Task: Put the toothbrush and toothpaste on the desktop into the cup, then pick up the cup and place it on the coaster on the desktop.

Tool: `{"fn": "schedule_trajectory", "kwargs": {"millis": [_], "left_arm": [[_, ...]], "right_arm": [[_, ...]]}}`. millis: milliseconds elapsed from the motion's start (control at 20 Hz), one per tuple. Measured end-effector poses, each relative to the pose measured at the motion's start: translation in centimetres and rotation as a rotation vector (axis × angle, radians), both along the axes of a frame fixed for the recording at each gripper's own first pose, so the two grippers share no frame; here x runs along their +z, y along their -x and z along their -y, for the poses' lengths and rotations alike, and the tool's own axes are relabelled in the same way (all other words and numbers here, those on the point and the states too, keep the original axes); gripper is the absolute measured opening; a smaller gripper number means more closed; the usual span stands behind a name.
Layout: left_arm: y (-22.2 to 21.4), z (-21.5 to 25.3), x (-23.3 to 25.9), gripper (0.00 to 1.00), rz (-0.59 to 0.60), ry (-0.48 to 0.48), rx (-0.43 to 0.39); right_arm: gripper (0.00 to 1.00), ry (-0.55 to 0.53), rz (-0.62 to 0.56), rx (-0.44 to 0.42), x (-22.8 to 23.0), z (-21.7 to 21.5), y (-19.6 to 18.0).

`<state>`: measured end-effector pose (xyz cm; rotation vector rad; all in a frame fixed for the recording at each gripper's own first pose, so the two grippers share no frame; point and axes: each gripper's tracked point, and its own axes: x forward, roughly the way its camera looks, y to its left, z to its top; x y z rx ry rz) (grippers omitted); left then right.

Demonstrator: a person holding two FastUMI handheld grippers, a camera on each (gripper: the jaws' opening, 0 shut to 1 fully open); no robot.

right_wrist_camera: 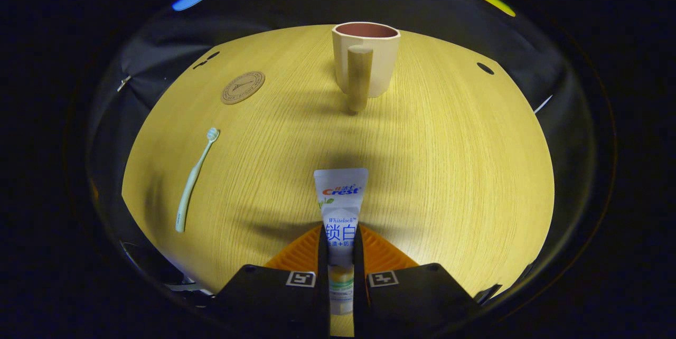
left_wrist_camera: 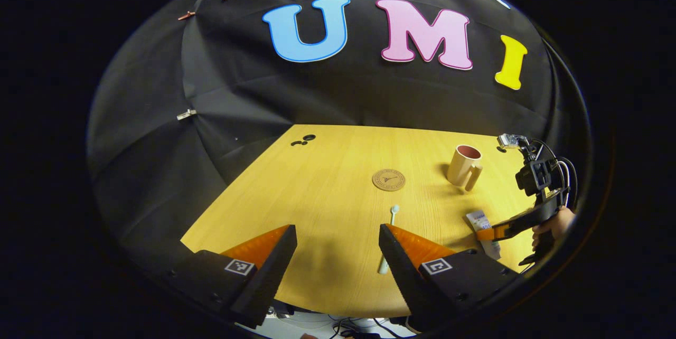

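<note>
The right gripper (right_wrist_camera: 338,246) is clamping its jaws on the toothpaste (right_wrist_camera: 340,201), both fingers pressing the tube's flat sides partway along its length, with the crimped end pointing forward at 12 o'clock toward the cup (right_wrist_camera: 365,59). In the left gripper view the same tube (left_wrist_camera: 485,225) is lying low over the surface (left_wrist_camera: 327,180), at about 4 o'clock from the cup (left_wrist_camera: 463,166); whether it is touching the wood I cannot tell.

The main risk looks to be the soft tube sagging or slipping as it is being lifted, since the grip sits on a pliable body. The cup's handle is facing the gripper, so a low, straight approach could knock the handle and shove or tip the cup. The tube will also need tilting to enter the mouth end-first; coming in too flat could catch the rim.

The right gripper (left_wrist_camera: 488,233) is being held low and nearly level by a hand (left_wrist_camera: 552,225) at the surface's near right side. The left gripper (left_wrist_camera: 338,246) is hovering above the near edge with its jaws wide apart and empty, the toothbrush (left_wrist_camera: 388,238) lying on the surface by its right finger, head toward the coaster (left_wrist_camera: 388,179) at 12 o'clock.
</note>
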<state>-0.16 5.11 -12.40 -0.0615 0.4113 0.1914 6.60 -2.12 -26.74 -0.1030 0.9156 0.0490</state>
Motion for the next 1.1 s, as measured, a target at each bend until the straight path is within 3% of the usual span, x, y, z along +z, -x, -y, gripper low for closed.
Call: {"fn": "schedule_trajectory", "kwargs": {"millis": [250,450,700,1100], "left_arm": [[-2.7,2.0,-3.0,0.99,-0.099,0.068,-0.136],[-5.9,3.1,-5.8,0.97,-0.181,0.082,-0.194],[-9.5,5.0,-9.1,0.96,-0.267,0.139,-0.204],[-11.5,6.9,-13.8,0.87,-0.43,0.121,-0.249]], "right_arm": [[0.21,-0.056,0.078,-0.024,4.1,1.2,2.1],[0.21,-0.092,0.141,-0.042,6.5,2.4,4.7],[0.21,-0.137,0.116,-0.056,6.2,3.5,8.2],[0.21,-0.161,0.088,-0.077,5.7,5.8,11.1]]}}
